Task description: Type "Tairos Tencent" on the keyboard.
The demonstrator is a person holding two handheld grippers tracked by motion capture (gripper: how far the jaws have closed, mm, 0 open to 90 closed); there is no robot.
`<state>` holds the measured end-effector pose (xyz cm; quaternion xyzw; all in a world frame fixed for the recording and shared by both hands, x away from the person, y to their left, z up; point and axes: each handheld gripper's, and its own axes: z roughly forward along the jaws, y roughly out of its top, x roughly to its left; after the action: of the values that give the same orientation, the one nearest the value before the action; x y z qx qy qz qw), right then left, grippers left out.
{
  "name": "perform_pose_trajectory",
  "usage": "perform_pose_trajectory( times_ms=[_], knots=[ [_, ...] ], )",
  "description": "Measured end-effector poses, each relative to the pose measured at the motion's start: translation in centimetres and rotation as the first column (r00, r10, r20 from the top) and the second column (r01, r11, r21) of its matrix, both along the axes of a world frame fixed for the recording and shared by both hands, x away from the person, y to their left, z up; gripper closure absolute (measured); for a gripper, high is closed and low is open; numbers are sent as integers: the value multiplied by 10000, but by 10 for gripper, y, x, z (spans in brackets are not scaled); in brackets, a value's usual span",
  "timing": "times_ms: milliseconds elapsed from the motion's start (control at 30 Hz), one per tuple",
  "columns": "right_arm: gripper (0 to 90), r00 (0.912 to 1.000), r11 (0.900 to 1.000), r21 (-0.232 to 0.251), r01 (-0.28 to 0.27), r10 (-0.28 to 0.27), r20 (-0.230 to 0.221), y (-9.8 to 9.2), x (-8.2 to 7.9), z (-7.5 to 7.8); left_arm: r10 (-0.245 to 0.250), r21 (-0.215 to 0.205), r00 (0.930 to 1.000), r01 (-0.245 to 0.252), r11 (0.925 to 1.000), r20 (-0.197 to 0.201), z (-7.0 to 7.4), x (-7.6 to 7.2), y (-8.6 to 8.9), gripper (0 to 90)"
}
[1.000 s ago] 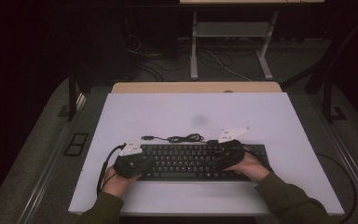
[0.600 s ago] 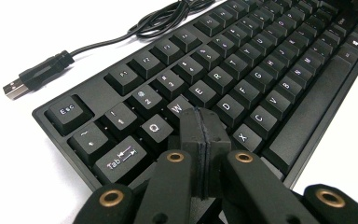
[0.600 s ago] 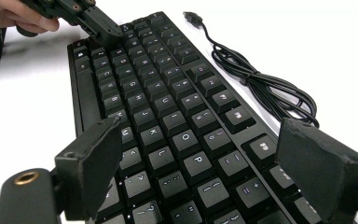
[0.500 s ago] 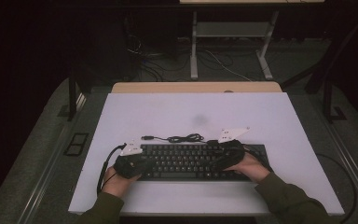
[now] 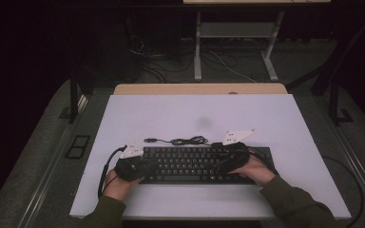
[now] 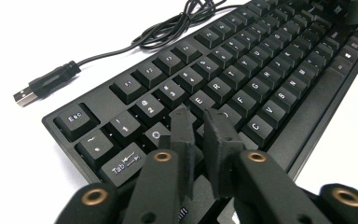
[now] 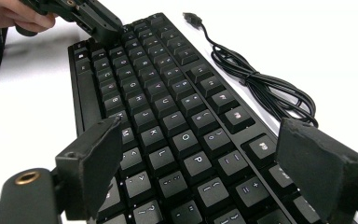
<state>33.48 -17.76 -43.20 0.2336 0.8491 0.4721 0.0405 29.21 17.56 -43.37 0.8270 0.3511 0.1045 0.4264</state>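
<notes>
Since a second ago almost nothing has shifted: both hands stay at the two ends of the keyboard [image 5: 197, 164], with at most a slight settling of the right gripper [image 5: 221, 161] over the keys.

Nearest the person, two olive sleeves come in over the front edge of the white bench [image 5: 275, 118]. The left hand [image 5: 119, 185] holds the left gripper [image 5: 140, 167] at the keyboard's left end; in the left gripper view its fingers [image 6: 184, 140] are drawn almost together, a thin slit between them and nothing caught there, hovering just above the keys near Tab and Q. The right hand [image 5: 254, 170] holds the right gripper at the right end; in the right gripper view its fingers [image 7: 95, 161] are spread wide, low over the keys around P and the punctuation block, gripping nothing.

The keyboard is black, full-width, with white legends on matte keycaps and a long space bar along the near side. It lies flat on the near half of the bench, long side parallel to the front edge.

Just beyond it, its black cable [image 5: 187, 140] lies loosely coiled on the bench, ending in a USB plug [image 6: 28, 95] that rests loose on the surface to the left.

Farther off, a strip of bare wood shows behind the white top, and beyond that a tangle of wires [image 5: 147, 59] on the dark floor.
</notes>
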Motion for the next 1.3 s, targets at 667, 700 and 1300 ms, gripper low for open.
perform_pose_trajectory(
  times_ms=[667,700,1300],
  knots=[
    [218,9998,9999,41,103,-103,-184,7,3,1,-202,-308,9996,208,9993,197,-1,-1,-5,406],
    [226,9997,9999,52,98,-97,-209,7,3,1,-193,-322,9996,199,9993,203,-1,0,-4,386],
    [474,9995,9996,216,194,-189,-263,16,7,6,-130,-333,9997,137,9994,213,-4,0,-10,170]
  ],
)
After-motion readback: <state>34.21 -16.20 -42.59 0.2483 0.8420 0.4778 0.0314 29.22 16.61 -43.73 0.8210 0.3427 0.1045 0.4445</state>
